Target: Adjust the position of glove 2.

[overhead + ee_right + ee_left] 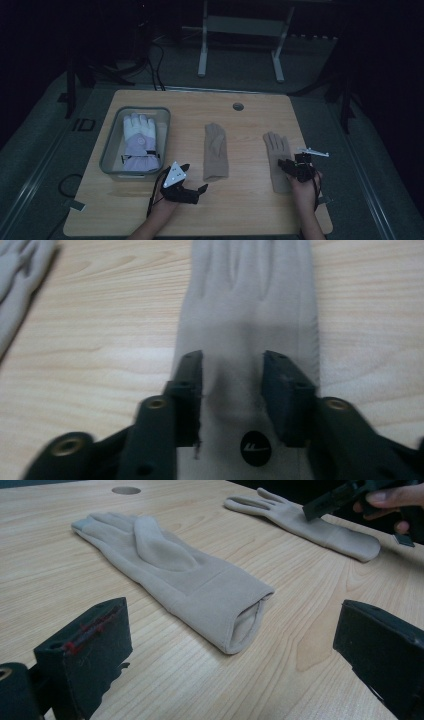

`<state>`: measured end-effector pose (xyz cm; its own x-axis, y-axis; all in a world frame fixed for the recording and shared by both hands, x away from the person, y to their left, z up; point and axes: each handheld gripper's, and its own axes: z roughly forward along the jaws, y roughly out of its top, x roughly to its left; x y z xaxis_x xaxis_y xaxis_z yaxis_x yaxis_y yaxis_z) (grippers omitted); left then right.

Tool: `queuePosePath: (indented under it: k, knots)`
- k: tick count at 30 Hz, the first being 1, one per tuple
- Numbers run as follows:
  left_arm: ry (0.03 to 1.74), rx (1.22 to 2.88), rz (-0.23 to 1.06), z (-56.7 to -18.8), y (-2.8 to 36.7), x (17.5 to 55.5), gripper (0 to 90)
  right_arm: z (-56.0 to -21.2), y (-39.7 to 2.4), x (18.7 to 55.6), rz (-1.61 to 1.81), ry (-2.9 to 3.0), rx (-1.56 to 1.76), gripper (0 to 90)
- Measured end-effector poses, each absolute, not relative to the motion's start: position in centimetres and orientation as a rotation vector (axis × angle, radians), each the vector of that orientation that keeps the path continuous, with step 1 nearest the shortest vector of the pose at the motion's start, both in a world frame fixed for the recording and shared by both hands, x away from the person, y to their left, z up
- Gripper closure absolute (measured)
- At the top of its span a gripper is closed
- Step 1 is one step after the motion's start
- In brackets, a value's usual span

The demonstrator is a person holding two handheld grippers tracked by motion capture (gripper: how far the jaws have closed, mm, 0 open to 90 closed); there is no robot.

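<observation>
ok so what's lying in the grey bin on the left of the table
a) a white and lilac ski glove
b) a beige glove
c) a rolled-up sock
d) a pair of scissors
a: the high view shows a padded white and lilac glove lying in the grey bin, while the two beige gloves lie flat on the bare wood outside it.

Right glove [250, 315]: fingertips cut off by the top edge in the right gripper view; cuff partly covered by the right tongs [232, 390]. Whole view blurred.
</observation>
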<state>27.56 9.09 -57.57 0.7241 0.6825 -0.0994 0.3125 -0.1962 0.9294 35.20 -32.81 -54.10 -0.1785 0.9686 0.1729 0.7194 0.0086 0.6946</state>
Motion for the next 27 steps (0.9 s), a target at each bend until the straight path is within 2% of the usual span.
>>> queuePosePath:
  k: [3, 15, 21, 27]
  knots:
    - [0.784, 1.792, 0.403, -57.6, 9.1, 27.6, 2.3, -53.5, -33.1, 35.1, 0.988, 1.989, 1.638, 53.2]
    - [0.786, 1.791, 0.401, -57.6, 9.1, 27.6, 2.3, -51.1, -34.7, 36.5, 1.017, 2.208, 1.268, 51.7]
    - [0.786, 1.791, 0.4, -57.6, 9.1, 27.6, 2.3, -52.4, -35.0, 36.9, 0.964, 2.254, 1.22, 49.0]
    - [0.784, 1.792, 0.401, -57.6, 9.1, 27.6, 2.3, -54.9, -34.7, 37.2, 0.864, 2.287, 1.239, 50.0]
